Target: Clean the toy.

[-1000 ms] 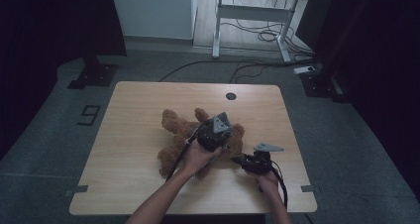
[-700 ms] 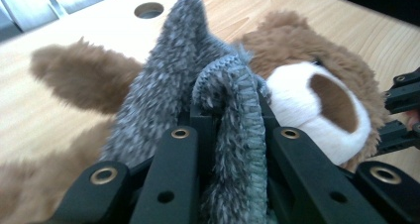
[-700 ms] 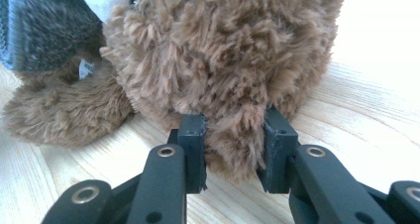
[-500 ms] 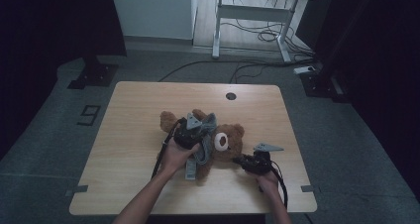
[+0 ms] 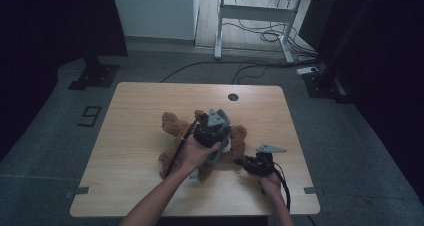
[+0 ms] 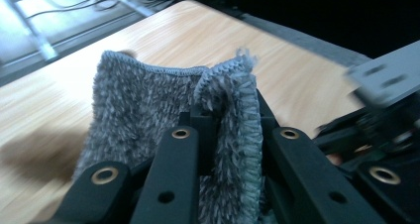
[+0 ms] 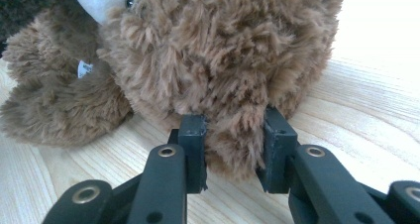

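Note:
A brown teddy bear [image 5: 172, 126] lies in the middle of the wooden table [image 5: 150, 101]. My left gripper [image 5: 212, 131] hovers over the bear's head, shut on a grey fluffy cloth [image 6: 148, 100] whose folded edge stands up between the jaws. A strip of the cloth [image 5: 216, 153] hangs below the hand. My right gripper [image 5: 250, 163] sits low on the table at the bear's right side. In the right gripper view that gripper [image 7: 235, 135] is shut on a tuft of the bear's brown fur [image 7: 213, 50]. The bear's white muzzle [image 7: 94, 1] is at the top left there.
A round cable hole [image 5: 232, 97] sits near the table's far edge. A white desk frame [image 5: 250, 16] and floor cables stand beyond the table. Bare wood lies to the left and far side of the bear. A small tag [image 7: 84, 68] sticks out of the bear's fur.
My left gripper swung left with the cloth half a second ago, baring the bear's face, and has come back right over its head. The right gripper has stayed put.

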